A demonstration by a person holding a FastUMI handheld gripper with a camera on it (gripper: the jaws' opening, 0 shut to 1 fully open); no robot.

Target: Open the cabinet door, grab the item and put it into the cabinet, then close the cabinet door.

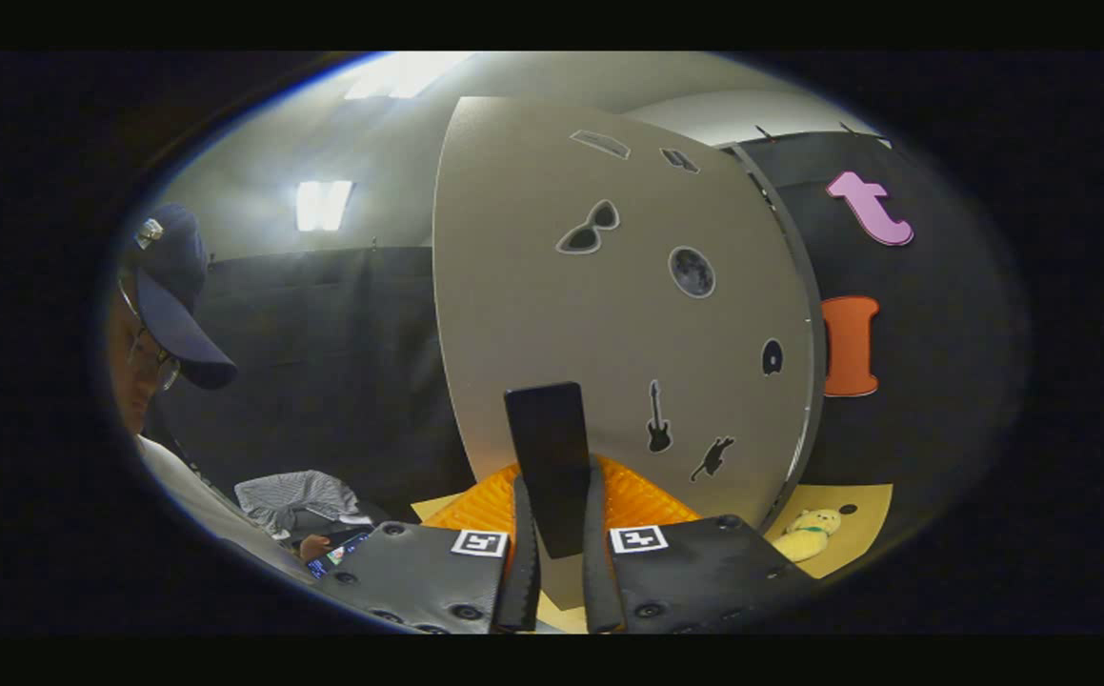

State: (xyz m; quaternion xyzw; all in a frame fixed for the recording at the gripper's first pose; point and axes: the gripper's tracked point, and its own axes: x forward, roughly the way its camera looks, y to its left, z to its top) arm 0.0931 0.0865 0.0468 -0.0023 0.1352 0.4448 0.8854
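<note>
The grey cabinet door, dotted with small dark stickers, stands just ahead of the fingers. A black flat handle sticks out from its lower part. My gripper is shut on that handle, one finger pressed to each side of it. A dark strip runs down the door's right edge; I cannot tell how far the door has swung. A small yellow plush toy lies on the tan tabletop, to the right of the fingers and beyond the door's edge.
A person in a dark cap sits close on the left, a hand on a phone. A striped cloth lies beside them. Black booth walls stand behind the door and to its right.
</note>
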